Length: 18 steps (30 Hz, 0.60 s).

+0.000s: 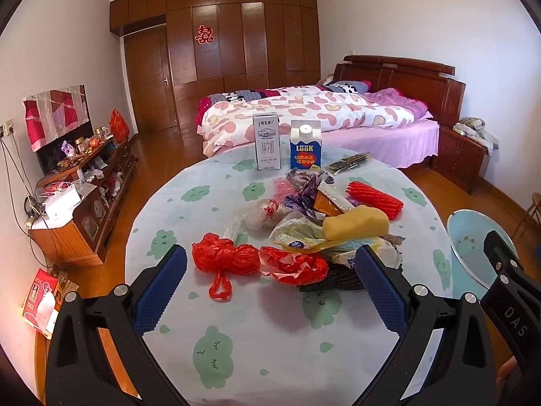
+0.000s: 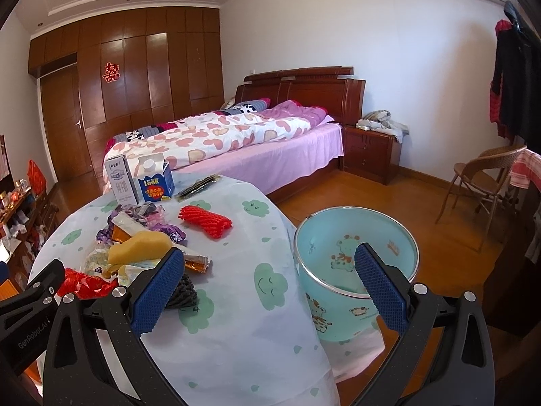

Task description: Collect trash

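Note:
A pile of trash lies on the round table: a knotted red plastic bag, a crumpled red wrapper, a yellow sponge, a red foam net, a clear bag, purple wrappers and a dark woven piece. My left gripper is open and empty, just short of the red bag. My right gripper is open and empty, between the pile and the light blue bin at the table's right edge.
A white milk carton and a blue LOOK carton stand at the table's far side, a dark packet beside them. A bed lies behind, a cluttered cabinet to the left, a wicker chair to the right.

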Each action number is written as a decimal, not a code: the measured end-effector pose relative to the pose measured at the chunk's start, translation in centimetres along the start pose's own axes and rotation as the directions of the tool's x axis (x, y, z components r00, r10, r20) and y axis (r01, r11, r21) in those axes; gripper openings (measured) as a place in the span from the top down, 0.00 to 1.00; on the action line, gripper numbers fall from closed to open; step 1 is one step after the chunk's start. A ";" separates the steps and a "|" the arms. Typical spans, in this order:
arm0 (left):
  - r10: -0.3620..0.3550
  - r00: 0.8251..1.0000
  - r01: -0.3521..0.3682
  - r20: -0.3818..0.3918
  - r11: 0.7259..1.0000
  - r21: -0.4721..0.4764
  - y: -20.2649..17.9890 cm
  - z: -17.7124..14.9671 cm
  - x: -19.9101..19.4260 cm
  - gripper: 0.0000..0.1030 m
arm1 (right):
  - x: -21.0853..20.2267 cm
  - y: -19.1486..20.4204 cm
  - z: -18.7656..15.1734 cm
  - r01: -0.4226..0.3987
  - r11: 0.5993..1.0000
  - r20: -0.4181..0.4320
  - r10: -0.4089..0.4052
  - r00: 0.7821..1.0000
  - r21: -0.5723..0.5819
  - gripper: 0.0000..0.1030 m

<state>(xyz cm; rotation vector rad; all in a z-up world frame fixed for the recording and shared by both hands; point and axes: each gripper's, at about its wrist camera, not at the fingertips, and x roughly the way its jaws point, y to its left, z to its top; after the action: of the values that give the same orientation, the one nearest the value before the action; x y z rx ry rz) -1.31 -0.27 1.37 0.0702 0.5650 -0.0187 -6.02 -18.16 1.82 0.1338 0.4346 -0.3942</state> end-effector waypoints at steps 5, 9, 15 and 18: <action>-0.001 1.000 0.001 0.003 1.000 -0.001 0.0 0.0 0.0 0.06 | 0.2 0.1 -0.1 0.002 1.000 -0.010 -0.002 1.000 0.000 0.04; -0.002 1.000 0.002 -0.001 1.000 0.000 0.0 0.0 0.0 0.06 | 0.2 0.1 -0.1 0.002 1.000 -0.009 -0.002 1.000 0.002 0.04; 0.000 1.000 0.000 -0.001 1.000 0.000 0.1 -0.1 0.0 0.06 | 0.2 0.1 -0.1 0.001 1.000 -0.011 -0.001 1.000 0.002 0.04; 0.000 1.000 0.000 -0.002 1.000 0.000 0.1 0.0 0.0 0.06 | 0.2 0.1 -0.2 0.001 1.000 -0.012 -0.001 1.000 0.003 0.04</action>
<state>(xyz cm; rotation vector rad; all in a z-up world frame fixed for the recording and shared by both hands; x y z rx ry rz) -1.36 -0.16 1.36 0.0699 0.5670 -0.0190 -5.88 -18.11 1.55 0.1388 0.4464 -0.3950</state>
